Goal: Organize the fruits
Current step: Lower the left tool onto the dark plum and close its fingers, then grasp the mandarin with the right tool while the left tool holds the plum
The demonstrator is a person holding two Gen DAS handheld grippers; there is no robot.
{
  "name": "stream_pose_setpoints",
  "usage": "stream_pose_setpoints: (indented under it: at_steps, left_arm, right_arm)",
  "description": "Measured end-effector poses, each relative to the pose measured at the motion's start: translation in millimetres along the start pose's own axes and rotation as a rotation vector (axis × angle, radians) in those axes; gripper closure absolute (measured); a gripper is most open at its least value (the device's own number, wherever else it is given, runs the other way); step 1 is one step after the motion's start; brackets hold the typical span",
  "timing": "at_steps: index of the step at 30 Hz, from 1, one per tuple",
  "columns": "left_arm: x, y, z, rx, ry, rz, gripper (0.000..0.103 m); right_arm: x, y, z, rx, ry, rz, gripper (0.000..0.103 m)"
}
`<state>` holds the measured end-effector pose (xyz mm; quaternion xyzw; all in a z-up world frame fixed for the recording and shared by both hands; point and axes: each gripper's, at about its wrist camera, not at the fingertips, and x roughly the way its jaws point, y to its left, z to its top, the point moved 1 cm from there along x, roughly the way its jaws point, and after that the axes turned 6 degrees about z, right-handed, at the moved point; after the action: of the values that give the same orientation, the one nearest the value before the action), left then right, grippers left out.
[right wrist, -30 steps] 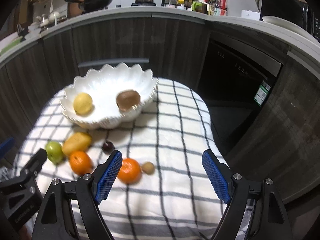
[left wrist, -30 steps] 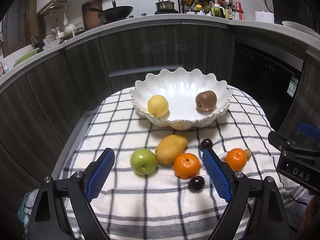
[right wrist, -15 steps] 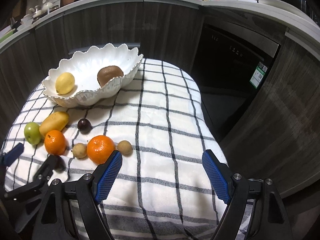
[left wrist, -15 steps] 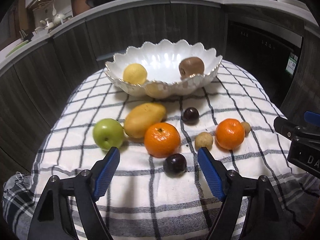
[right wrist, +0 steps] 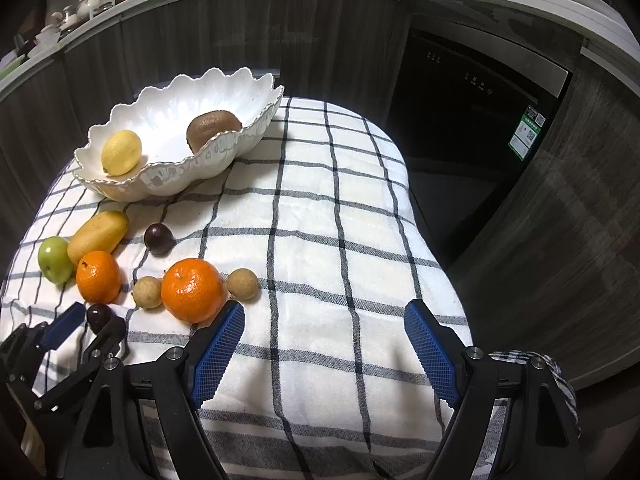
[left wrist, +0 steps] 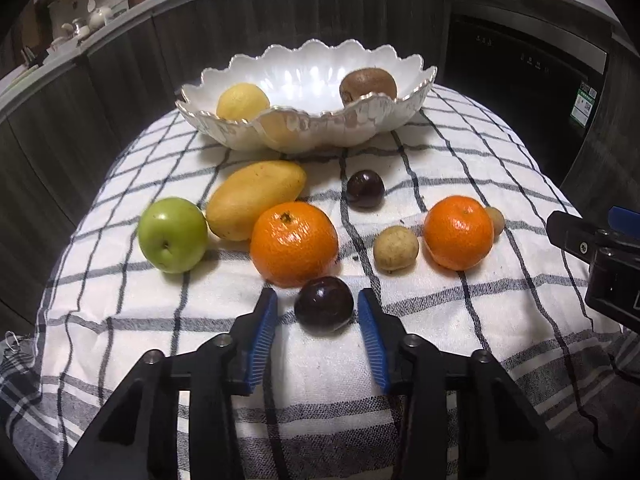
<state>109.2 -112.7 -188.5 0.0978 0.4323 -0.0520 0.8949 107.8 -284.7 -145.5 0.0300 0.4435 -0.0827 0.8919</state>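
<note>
The left claw (left wrist: 318,310), low in the left wrist frame, has just been narrowing; its blue pads now flank a dark plum (left wrist: 324,309) on the checked cloth (left wrist: 440,332), a thin gap showing on each side, so it is spread round the fruit and not yet pinching it. Just above the plum sits a large orange (left wrist: 294,243), with a mango (left wrist: 256,199) and a green apple (left wrist: 173,234) to its left. Right of it come a small tan fruit (left wrist: 396,249), a second orange (left wrist: 458,233) and another tan fruit (left wrist: 495,221) half hidden behind it; a second dark plum (left wrist: 365,189) lies above centre. At the top of the surface a white scalloped bowl (left wrist: 320,132) holds a lemon (left wrist: 242,102) and a kiwi (left wrist: 368,85). The right claw (right wrist: 324,340) stands spread wide over bare cloth in the lower part of its frame, its left pad just beside the second orange.
</note>
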Motion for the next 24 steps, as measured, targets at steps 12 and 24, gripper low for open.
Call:
stream_pose_setpoints:
  at_steps: [12,24]
  left_arm:
    - [-4,3,1,0.006,0.0,-0.02,0.074]
    - [-24,31,17,-0.033,-0.055,0.034,0.074]
  right_arm:
    - [-3,4,4,-0.011,-0.005,0.011,0.02]
    - [2,18,18,-0.032,-0.018,0.078,0.021]
